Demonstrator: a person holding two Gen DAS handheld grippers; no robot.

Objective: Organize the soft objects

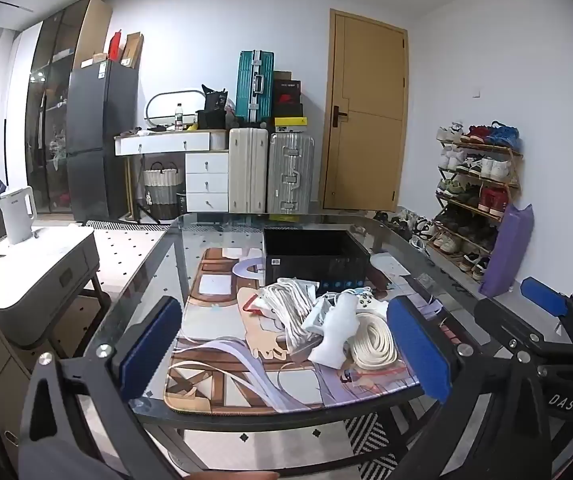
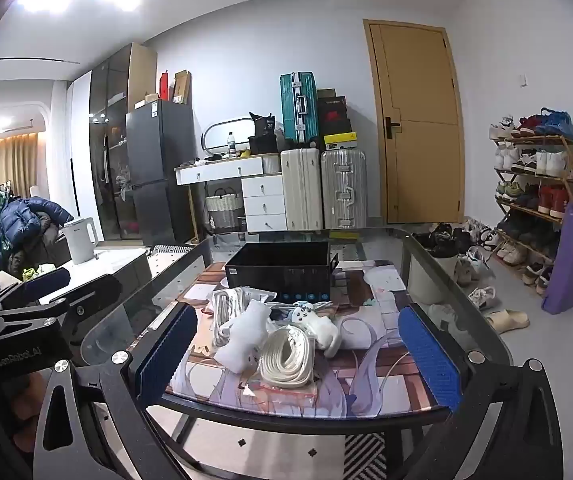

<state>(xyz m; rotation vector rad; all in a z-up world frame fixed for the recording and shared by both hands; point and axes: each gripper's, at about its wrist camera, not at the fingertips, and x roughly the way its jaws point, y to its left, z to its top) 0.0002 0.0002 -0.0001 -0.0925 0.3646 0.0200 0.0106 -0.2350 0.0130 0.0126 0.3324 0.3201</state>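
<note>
- The black box (image 2: 282,270) looks empty, so nothing is put away yet.
- The white rope coil (image 2: 286,356) and soft bags (image 2: 244,338) lie in front of the box.
- The left gripper (image 1: 286,344) and right gripper (image 2: 298,354) are both wide and hold nothing.

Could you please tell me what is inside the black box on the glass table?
The black box is open-topped; only its dark inner walls show, with nothing rising above the rim. Its floor is hidden behind the near wall, so anything lying low cannot be seen.

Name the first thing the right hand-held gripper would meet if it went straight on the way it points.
Probably the coiled white cord, nearest between the open right hand-held gripper fingers; depth is uncertain.
</note>
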